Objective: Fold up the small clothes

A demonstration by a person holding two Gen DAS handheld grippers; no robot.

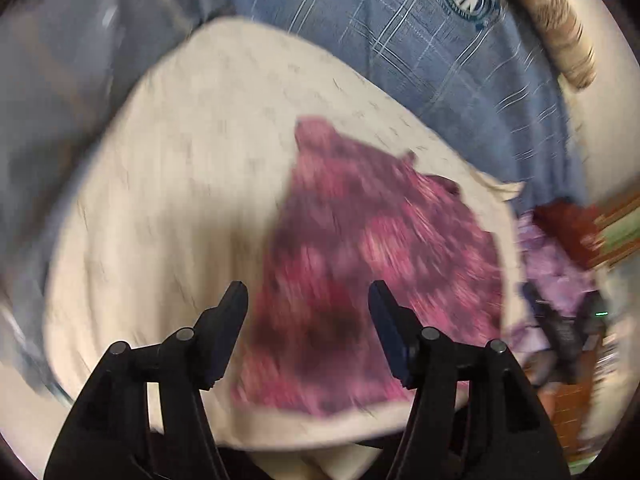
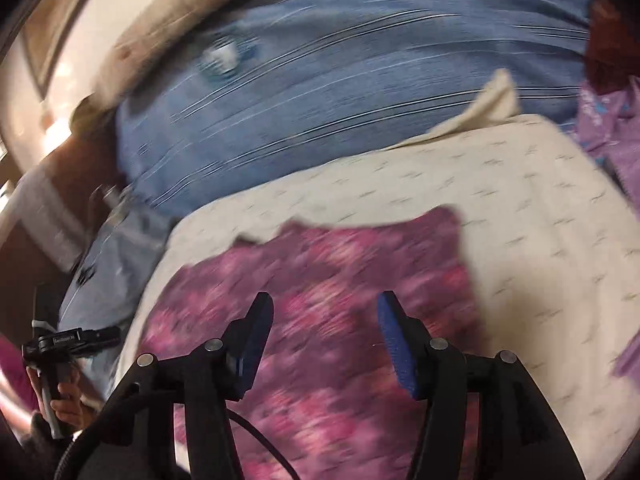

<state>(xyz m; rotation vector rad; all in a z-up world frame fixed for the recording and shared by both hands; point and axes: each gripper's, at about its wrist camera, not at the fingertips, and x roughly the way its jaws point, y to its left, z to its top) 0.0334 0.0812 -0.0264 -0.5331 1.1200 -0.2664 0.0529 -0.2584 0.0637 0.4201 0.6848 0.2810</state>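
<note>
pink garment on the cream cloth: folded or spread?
Lying flat, apparently folded: the pink garment is a compact patch on the cream cloth. Blur hides the layers.

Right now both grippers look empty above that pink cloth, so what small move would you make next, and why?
Probably lower the left gripper and right gripper onto the near edge of the pink patterned cloth. Both stand open with nothing between their fingers, and the cloth lies spread out on the cream cloth, apparently needing another fold. Blur hides its exact edges.
</note>
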